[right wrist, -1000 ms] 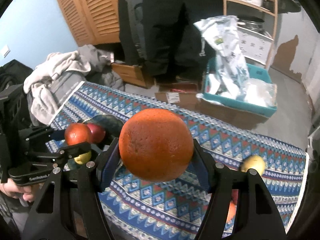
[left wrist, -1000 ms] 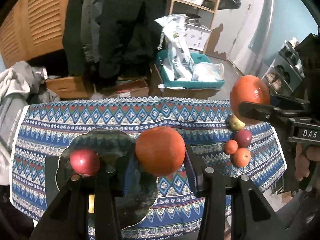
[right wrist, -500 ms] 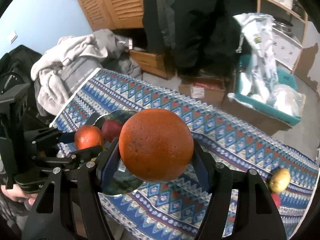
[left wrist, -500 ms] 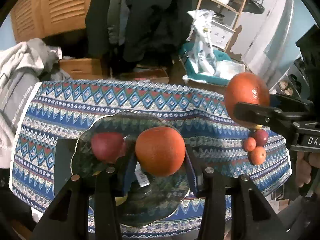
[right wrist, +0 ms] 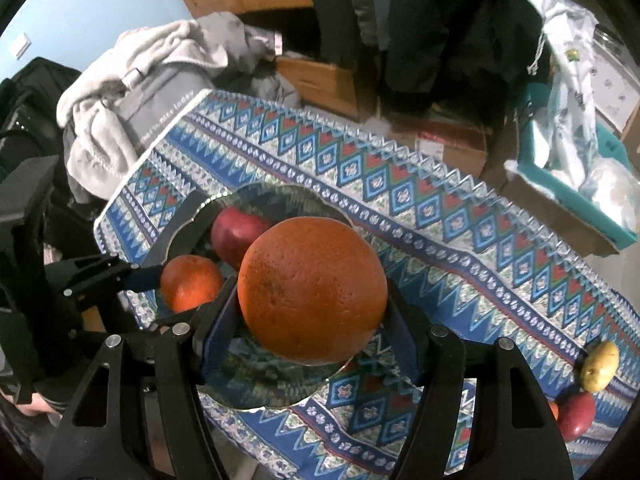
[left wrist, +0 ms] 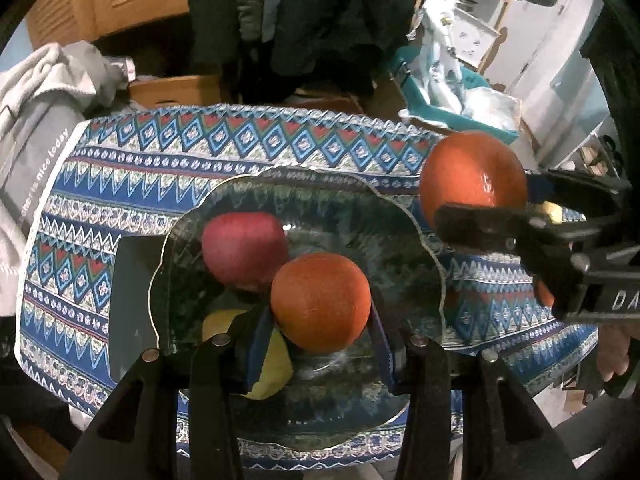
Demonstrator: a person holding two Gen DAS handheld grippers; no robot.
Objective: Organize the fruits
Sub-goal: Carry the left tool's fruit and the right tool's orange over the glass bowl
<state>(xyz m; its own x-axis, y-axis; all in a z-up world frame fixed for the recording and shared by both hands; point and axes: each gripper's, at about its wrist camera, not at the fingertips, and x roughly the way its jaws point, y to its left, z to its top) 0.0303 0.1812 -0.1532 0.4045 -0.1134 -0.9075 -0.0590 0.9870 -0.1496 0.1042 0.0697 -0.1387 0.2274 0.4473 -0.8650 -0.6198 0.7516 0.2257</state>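
My left gripper [left wrist: 320, 320] is shut on a small orange [left wrist: 320, 302], held just above a dark glass plate [left wrist: 420, 232]. On the plate lie a red apple [left wrist: 244, 248] and a yellow fruit [left wrist: 268, 360], the latter half hidden behind my left finger. My right gripper [right wrist: 312, 312] is shut on a large orange [right wrist: 312, 292], which hangs over the plate's [right wrist: 256, 406] right side. In the right wrist view the small orange [right wrist: 191, 284] and the red apple [right wrist: 236, 232] show to the left of it.
The plate sits on a blue patterned tablecloth [right wrist: 440, 208]. A yellow fruit [right wrist: 600, 364] and a red fruit [right wrist: 576, 414] lie near the table's right end. Grey clothes [right wrist: 120, 80] are heaped at the left end. Cardboard boxes and a teal bin [left wrist: 452, 116] stand behind the table.
Both grippers have come down and moved left over the plate, each still holding its orange. The plate now looks much larger in both views.
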